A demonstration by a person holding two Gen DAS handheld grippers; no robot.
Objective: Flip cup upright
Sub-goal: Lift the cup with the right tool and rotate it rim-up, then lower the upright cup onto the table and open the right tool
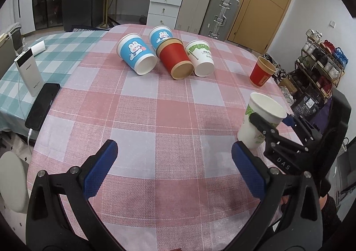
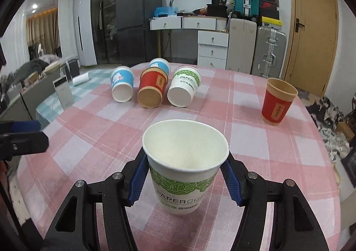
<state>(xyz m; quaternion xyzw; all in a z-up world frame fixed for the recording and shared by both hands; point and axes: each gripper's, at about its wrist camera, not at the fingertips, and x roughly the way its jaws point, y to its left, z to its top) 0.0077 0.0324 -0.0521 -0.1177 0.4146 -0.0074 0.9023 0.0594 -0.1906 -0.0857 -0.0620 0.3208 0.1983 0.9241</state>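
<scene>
My right gripper (image 2: 184, 175) is shut on a white paper cup with green leaf print (image 2: 185, 166), which stands upright with its base on the pink checked tablecloth (image 2: 255, 139); the cup also shows in the left wrist view (image 1: 260, 119), held by the right gripper (image 1: 270, 123). My left gripper (image 1: 174, 171) is open and empty above the near table. At the far side several cups lie on their sides: a blue rabbit cup (image 1: 136, 54), a second blue cup (image 1: 160, 36), a red cup (image 1: 175, 59) and a white green-print cup (image 1: 200, 58). A red cup (image 2: 278, 102) stands upright at the right.
A black phone (image 1: 42, 106) and a white power bank (image 1: 29, 73) lie at the table's left edge on a green checked cloth. Drawers, suitcases and a door stand behind the table. A shoe rack (image 1: 322, 61) is at the right.
</scene>
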